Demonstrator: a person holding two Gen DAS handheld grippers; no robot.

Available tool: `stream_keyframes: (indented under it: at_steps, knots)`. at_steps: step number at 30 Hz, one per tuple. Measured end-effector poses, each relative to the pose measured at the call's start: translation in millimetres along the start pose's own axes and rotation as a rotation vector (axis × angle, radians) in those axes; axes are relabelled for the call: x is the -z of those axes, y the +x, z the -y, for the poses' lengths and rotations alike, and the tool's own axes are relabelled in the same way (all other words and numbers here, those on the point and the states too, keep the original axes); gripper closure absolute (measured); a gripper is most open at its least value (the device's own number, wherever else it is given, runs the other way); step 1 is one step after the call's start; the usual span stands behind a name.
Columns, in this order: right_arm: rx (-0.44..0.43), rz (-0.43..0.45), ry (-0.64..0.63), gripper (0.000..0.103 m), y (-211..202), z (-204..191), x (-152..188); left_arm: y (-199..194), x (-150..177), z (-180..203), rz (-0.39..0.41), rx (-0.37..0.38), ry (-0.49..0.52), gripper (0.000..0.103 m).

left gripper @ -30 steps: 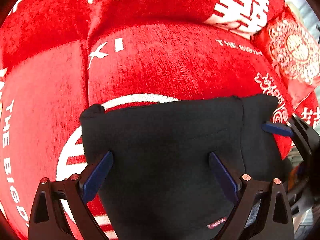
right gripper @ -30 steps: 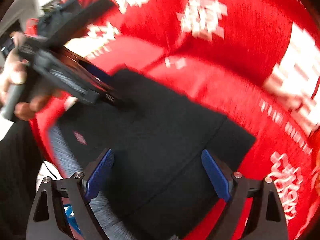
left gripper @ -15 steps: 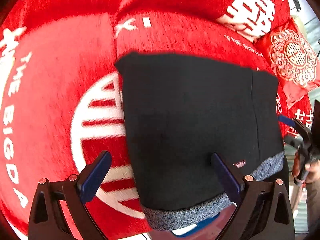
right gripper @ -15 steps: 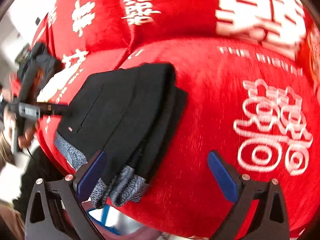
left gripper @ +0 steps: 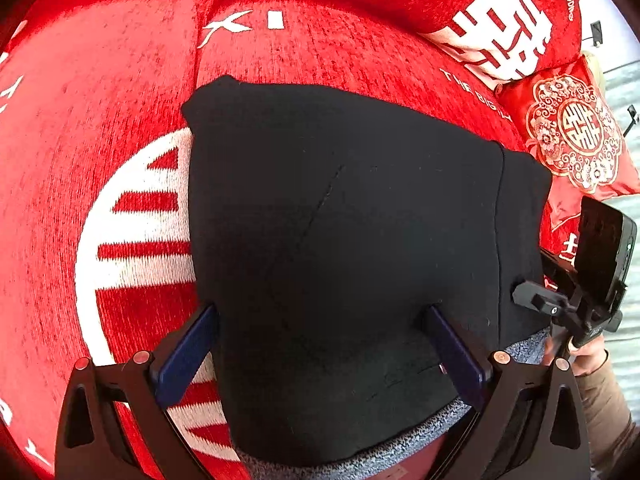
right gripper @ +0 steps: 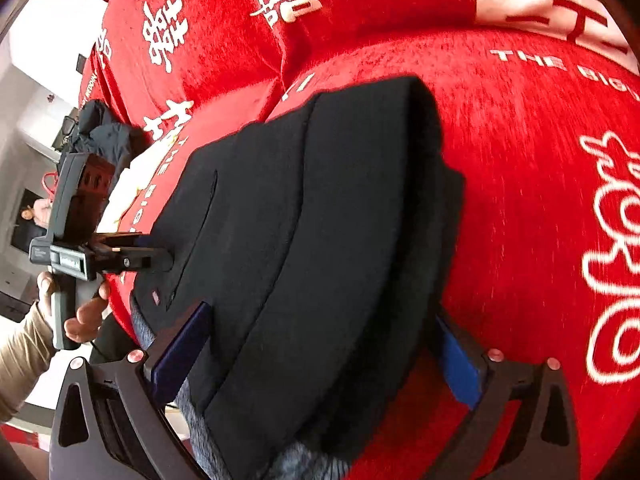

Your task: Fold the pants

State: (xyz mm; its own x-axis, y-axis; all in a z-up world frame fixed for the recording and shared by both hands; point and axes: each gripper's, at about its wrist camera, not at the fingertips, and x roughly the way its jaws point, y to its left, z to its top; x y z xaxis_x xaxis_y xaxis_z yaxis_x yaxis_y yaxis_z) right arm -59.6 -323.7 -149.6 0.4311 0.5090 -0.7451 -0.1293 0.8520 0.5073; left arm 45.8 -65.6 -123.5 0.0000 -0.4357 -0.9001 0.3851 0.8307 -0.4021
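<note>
Folded black pants (left gripper: 344, 248) lie at sofa seat (left gripper: 120, 92) front edge, grey waistband overhanging. Bare red cushion behind, both sides. Left gripper (left gripper: 320, 344) spread wide, holding nothing. Right gripper (right gripper: 320, 356) wide, empty.

A red sofa (left gripper: 320, 48) with white lettering carries the things. Folded black pants (left gripper: 340, 240) lie flat on its seat, their grey waistband (left gripper: 360, 460) at the front edge. A red embroidered cushion (left gripper: 576, 136) rests near the seat's right end.
</note>
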Motion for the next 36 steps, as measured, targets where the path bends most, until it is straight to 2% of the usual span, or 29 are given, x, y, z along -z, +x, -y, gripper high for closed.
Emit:
stream_keyframes:
  at_steps: [3, 7, 9, 12, 17, 19, 20, 21, 22, 23, 24, 30, 36]
  knots:
    - [-0.019, 0.001, 0.010, 0.002, -2, -6, -3, 3, -3, -2, 0.019, 0.004, -0.022, 0.000]
    - [-0.013, 0.010, -0.025, 0.006, -4, -13, 0, -3, 3, -8, 0.044, 0.021, 0.001, 0.000]
    - [-0.036, -0.015, 0.021, 0.006, -2, -2, 3, -3, 6, -25, 0.026, 0.075, -0.039, 0.000]
    - [-0.047, -0.012, 0.013, 0.005, -4, -2, 2, 4, 6, -43, -0.018, 0.160, -0.116, 0.000]
    - [-0.034, -0.006, -0.043, 0.000, 3, -8, 2, 15, -2, -31, 0.004, 0.161, -0.083, 0.000]
    - [0.008, -0.003, -0.073, 0.000, 7, -15, 1, 16, -6, -21, 0.014, 0.130, -0.078, 0.000]
    - [0.019, -0.006, -0.079, 0.002, 6, -17, 1, 13, -7, -15, 0.026, 0.109, -0.054, 0.008]
    - [0.027, -0.005, -0.081, 0.008, 4, -19, 1, 11, -7, -12, 0.035, 0.106, -0.040, 0.013]
    - [0.030, -0.001, -0.074, 0.013, 1, -18, 0, 3, -6, -9, 0.055, 0.105, -0.032, 0.024]
    - [0.023, 0.007, -0.056, 0.023, -4, -15, -1, -3, -4, -8, 0.070, 0.098, -0.027, 0.032]
    - [0.011, 0.013, -0.042, 0.030, -8, -13, -1, -9, -1, -5, 0.090, 0.082, -0.014, 0.034]
    - [0.021, 0.029, -0.063, 0.042, -19, -20, -3, -19, 0, 12, 0.107, 0.000, 0.018, 0.043]
    - [0.004, 0.055, -0.065, 0.046, -31, -24, -3, -32, 3, 32, 0.124, -0.054, 0.052, 0.047]
